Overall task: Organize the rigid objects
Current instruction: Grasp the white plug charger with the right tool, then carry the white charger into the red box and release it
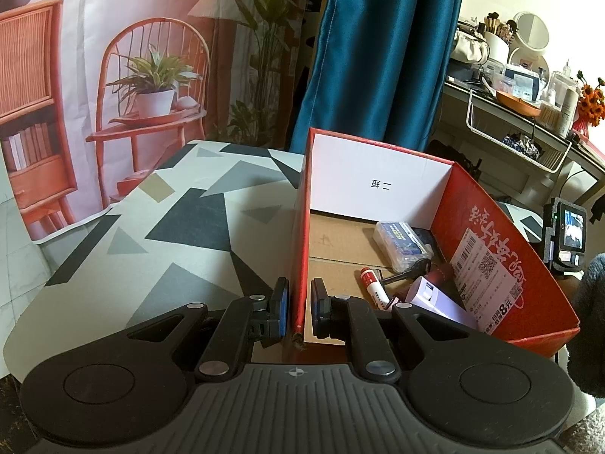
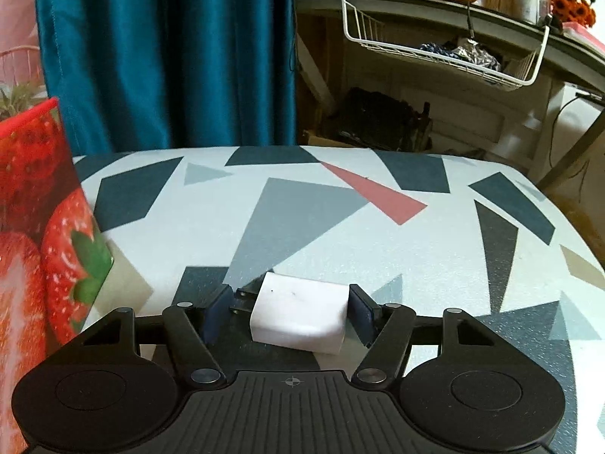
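In the left wrist view, an open red cardboard box (image 1: 491,265) stands on the patterned table (image 1: 170,227). My left gripper (image 1: 300,295) is shut on the near end of its left wall. Inside lie a clear case with a blue label (image 1: 402,244), a red-capped white tube (image 1: 374,287), a white carton (image 1: 438,299) and a dark item. In the right wrist view, a white charger plug (image 2: 298,314) lies on the table (image 2: 378,246) with its prongs pointing left. My right gripper (image 2: 289,310) has its pads against the prongs and the body. The box's strawberry-printed outer wall (image 2: 38,227) stands to its left.
A teal curtain (image 2: 170,56) hangs behind the table. A cluttered desk with a white wire basket (image 2: 446,49) stands at the back right. A printed backdrop (image 1: 132,75) hangs at the left. A dark fluffy sleeve (image 1: 590,321) and a small-screen device (image 1: 565,234) show past the box's right side.
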